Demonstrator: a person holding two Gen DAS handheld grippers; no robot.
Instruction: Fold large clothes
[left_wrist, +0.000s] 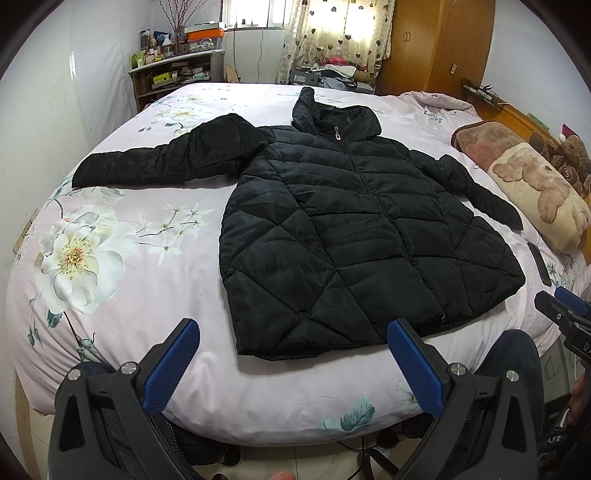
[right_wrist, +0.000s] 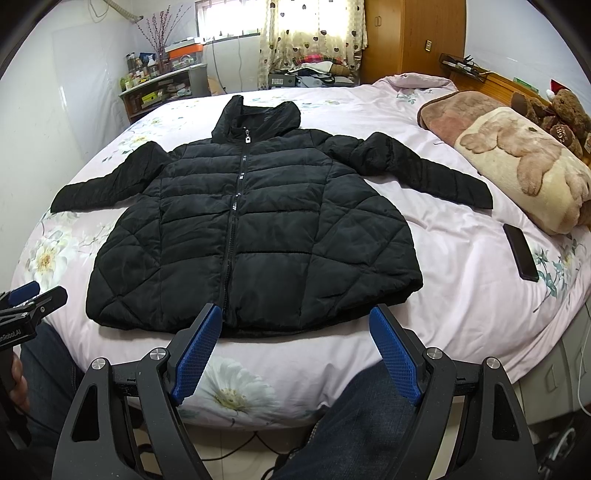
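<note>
Black puffer jacket (left_wrist: 354, 236) flat on floral bedsheet (left_wrist: 147, 288), both claws (left_wrist: 293, 354) (right_wrist: 295, 334) wide open, empty

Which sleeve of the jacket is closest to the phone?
The sleeve stretched toward the pillows; its cuff ends just above the black phone. The other sleeve lies across the bed.
</note>
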